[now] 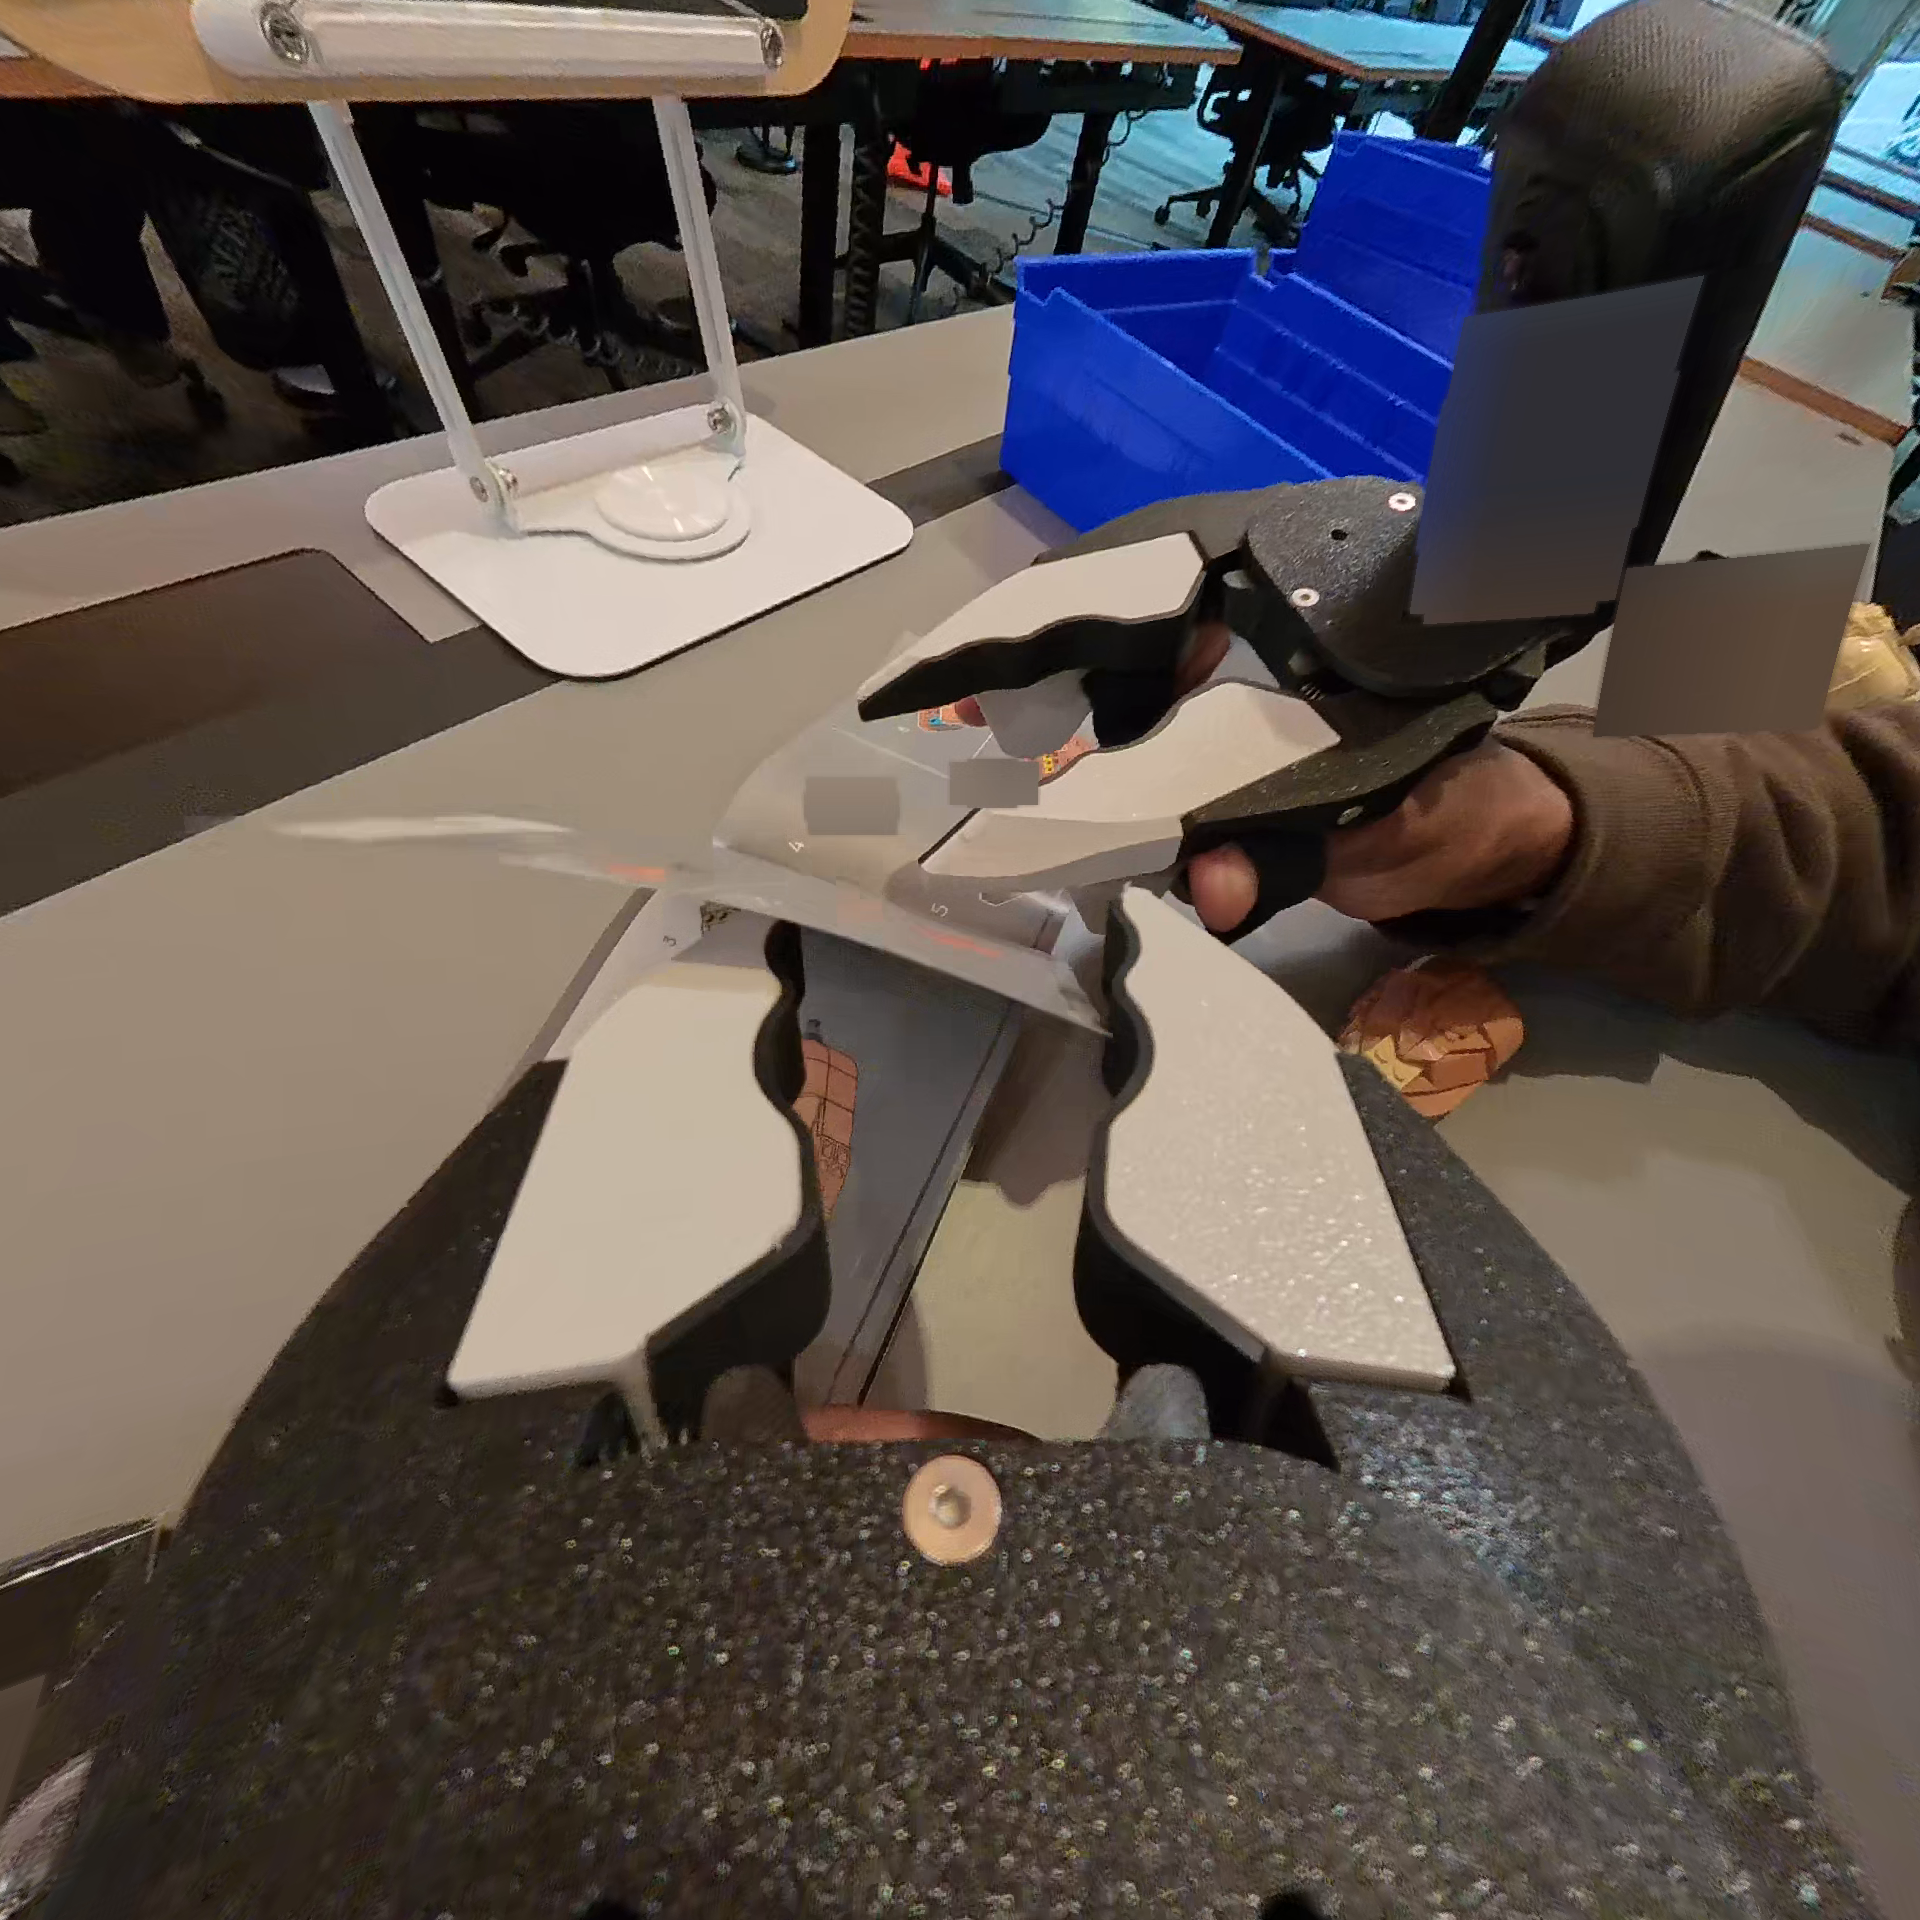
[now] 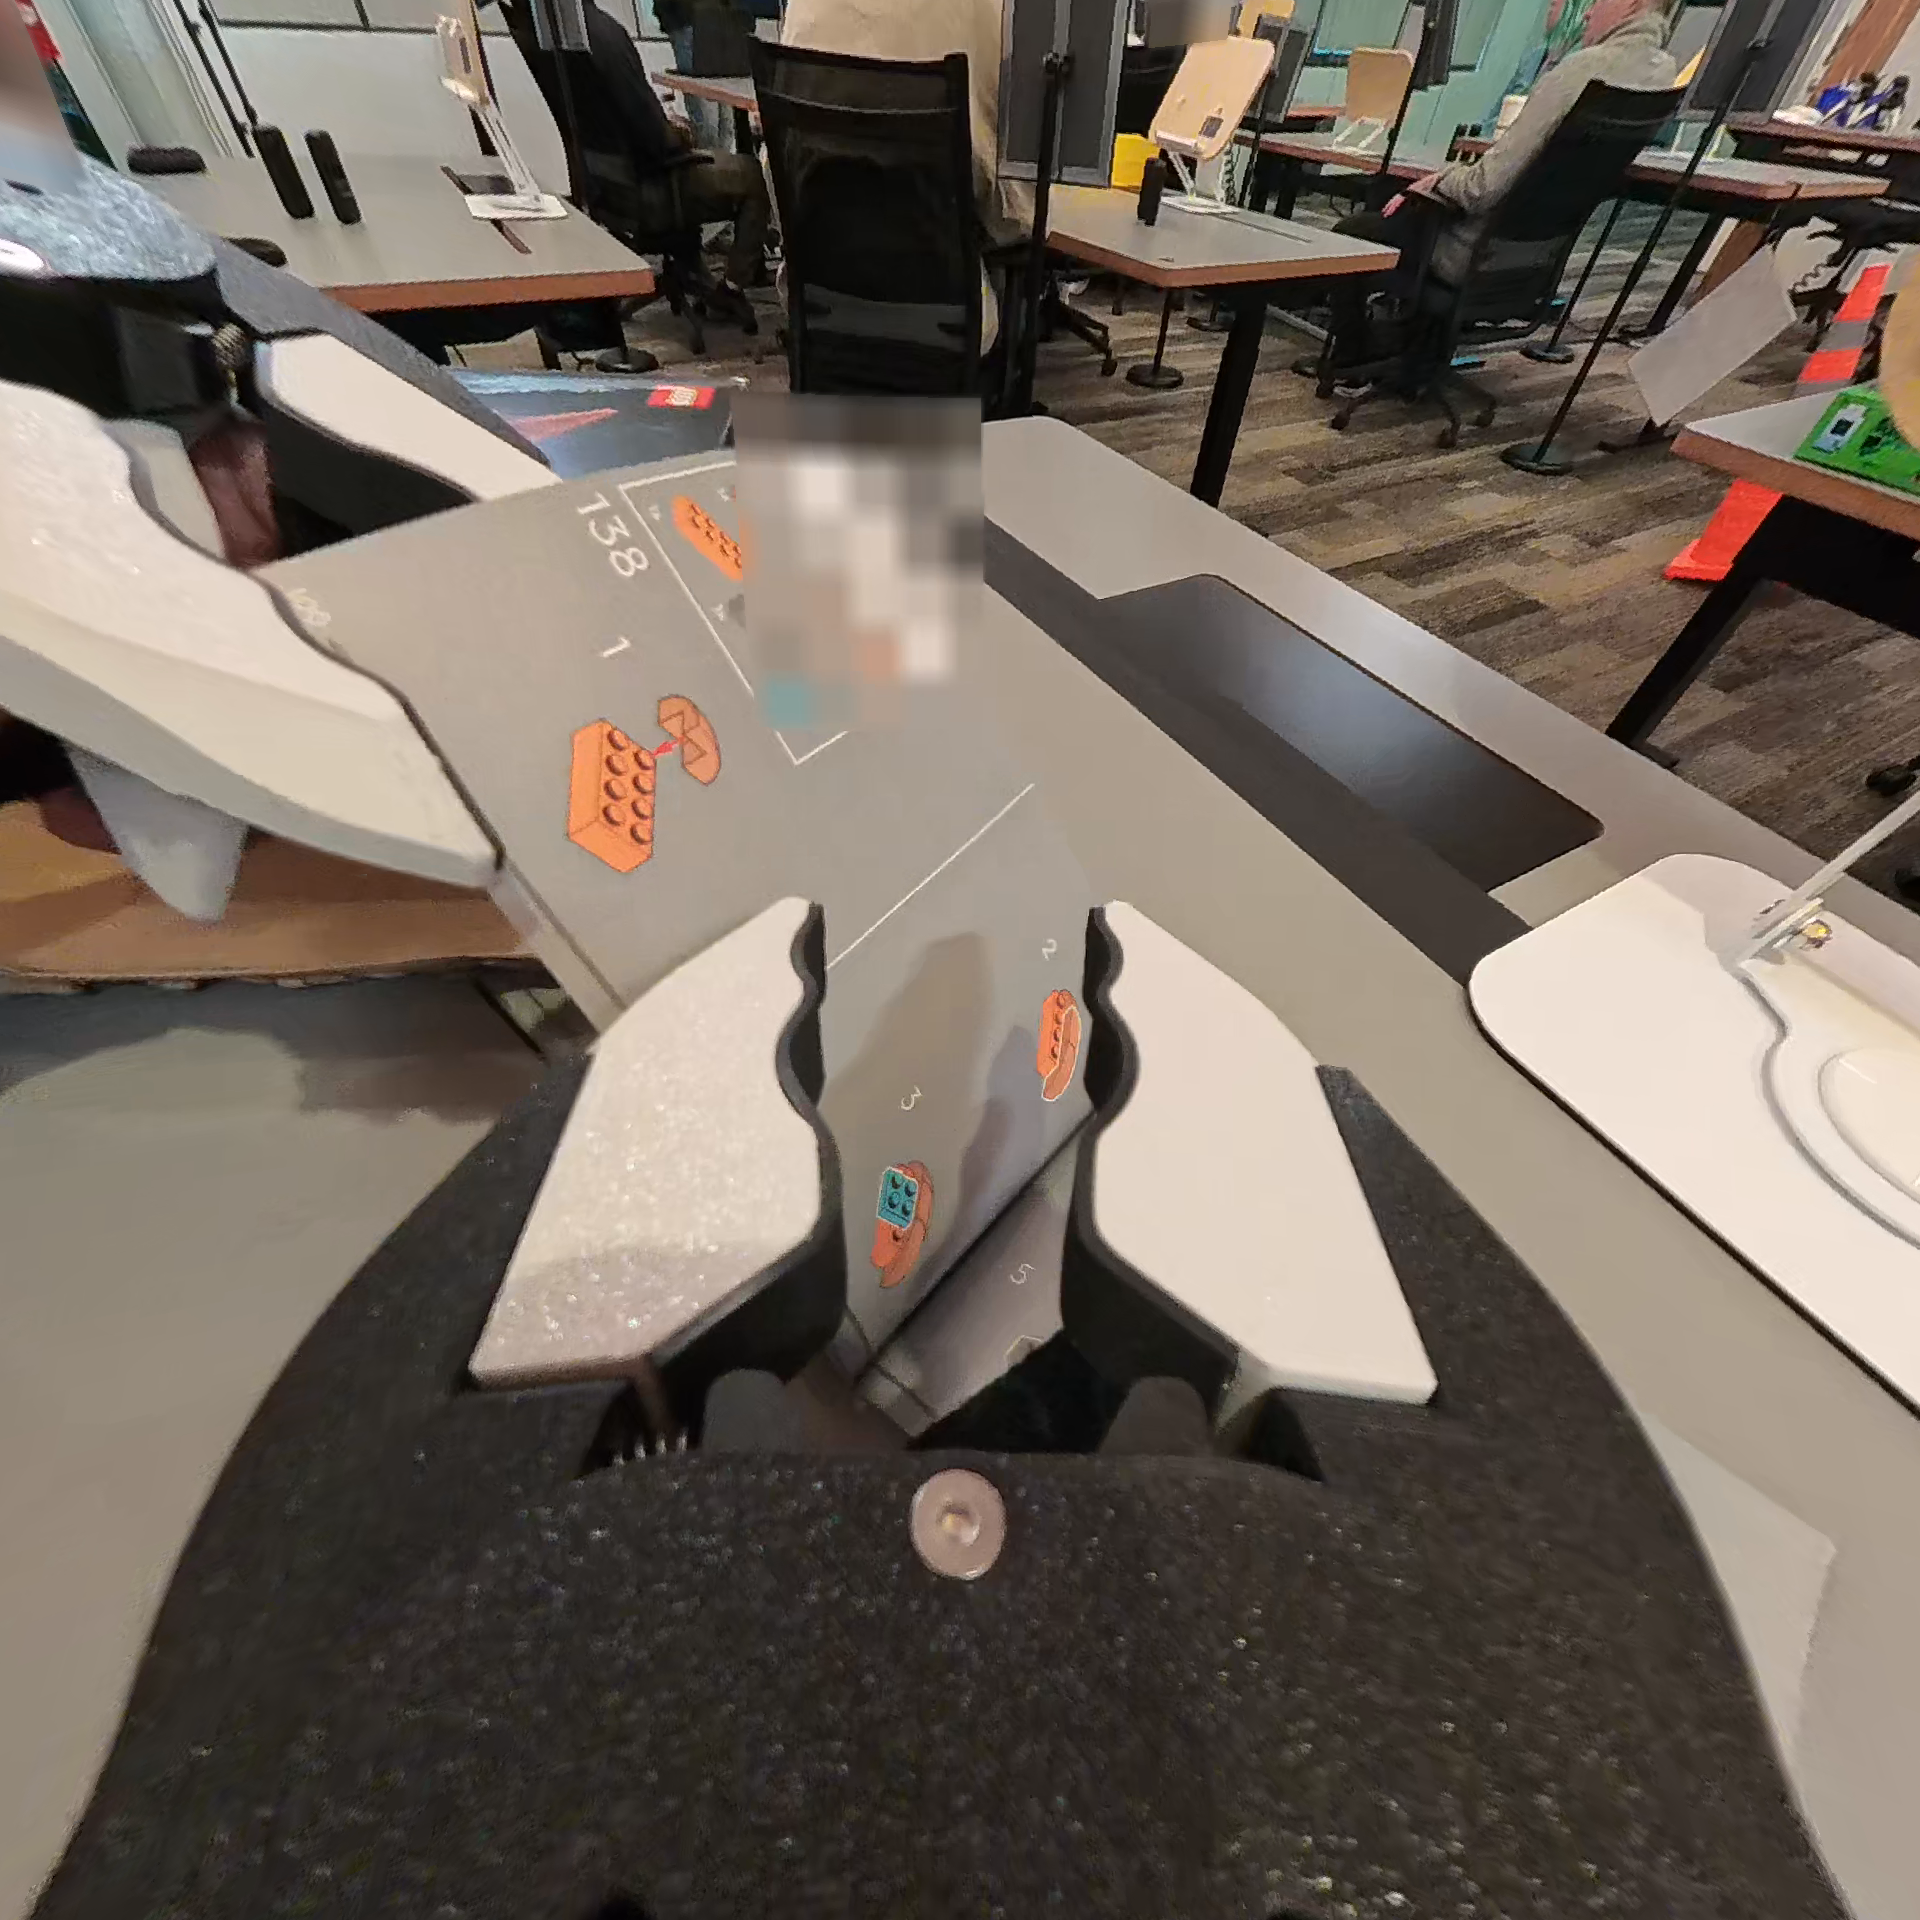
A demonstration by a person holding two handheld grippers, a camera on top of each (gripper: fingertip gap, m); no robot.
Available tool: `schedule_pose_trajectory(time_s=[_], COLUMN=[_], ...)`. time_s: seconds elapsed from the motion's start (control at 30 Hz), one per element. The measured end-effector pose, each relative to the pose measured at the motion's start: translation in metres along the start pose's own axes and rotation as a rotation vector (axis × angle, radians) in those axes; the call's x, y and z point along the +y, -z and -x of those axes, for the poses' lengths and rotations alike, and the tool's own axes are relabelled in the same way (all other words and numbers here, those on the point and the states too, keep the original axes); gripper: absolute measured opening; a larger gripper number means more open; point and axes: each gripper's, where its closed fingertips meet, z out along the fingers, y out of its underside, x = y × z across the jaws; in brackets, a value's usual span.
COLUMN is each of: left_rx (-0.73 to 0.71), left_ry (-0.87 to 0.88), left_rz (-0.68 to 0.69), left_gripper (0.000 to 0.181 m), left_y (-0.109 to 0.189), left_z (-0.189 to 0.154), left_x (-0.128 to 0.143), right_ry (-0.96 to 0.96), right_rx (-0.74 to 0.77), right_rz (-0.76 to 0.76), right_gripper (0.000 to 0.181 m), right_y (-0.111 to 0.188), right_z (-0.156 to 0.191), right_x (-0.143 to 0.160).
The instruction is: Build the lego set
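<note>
An open instruction booklet (image 1: 764,805) with grey pages lies in front of both grippers, its pages lifted and partly blurred by motion. My left gripper (image 1: 951,935) is open, with the booklet's pages and spine showing between its fingers. My right gripper (image 1: 894,784), held in a person's hand, is open over the booklet from the right. In the right wrist view the booklet page (image 2: 883,862) with orange brick drawings runs up between the open fingers of my right gripper (image 2: 951,925). My left gripper (image 2: 520,675) reaches in from the left. A partly built brown lego model (image 1: 1429,1039) sits on the table by the right hand.
Blue storage bins (image 1: 1195,395) stand at the back right of the grey table (image 1: 260,1039). A white stand (image 1: 644,561) sits behind the booklet; its base (image 2: 1662,1039) shows at right. A dark lego box (image 2: 603,416) and cardboard (image 2: 260,925) lie at left. The partly built brown lego model (image 1: 1429,1039) is about equally far from each gripper, around 20 cm.
</note>
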Motion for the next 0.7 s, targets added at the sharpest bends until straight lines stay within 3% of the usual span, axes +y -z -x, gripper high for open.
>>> schedule_pose_trajectory(time_s=[0.17,0.4,0.7], left_rx=[0.058,0.263,0.312], left_ry=[0.056,0.265,0.432], left_rz=[-0.045,-0.254,-0.333], left_gripper=[0.051,0.048,0.040], left_y=[0.005,0.012,0.002], left_z=[-0.004,-0.011,-0.007], left_x=[-0.006,-0.031,-0.038], right_ry=[0.056,0.103,0.200], right_rx=[-0.006,-0.070,-0.099], right_rz=[0.010,-0.025,-0.047], right_gripper=[0.046,0.047,0.048], right_y=[0.002,0.006,0.012], right_z=[0.002,0.011,0.019], right_x=[0.001,-0.002,-0.001])
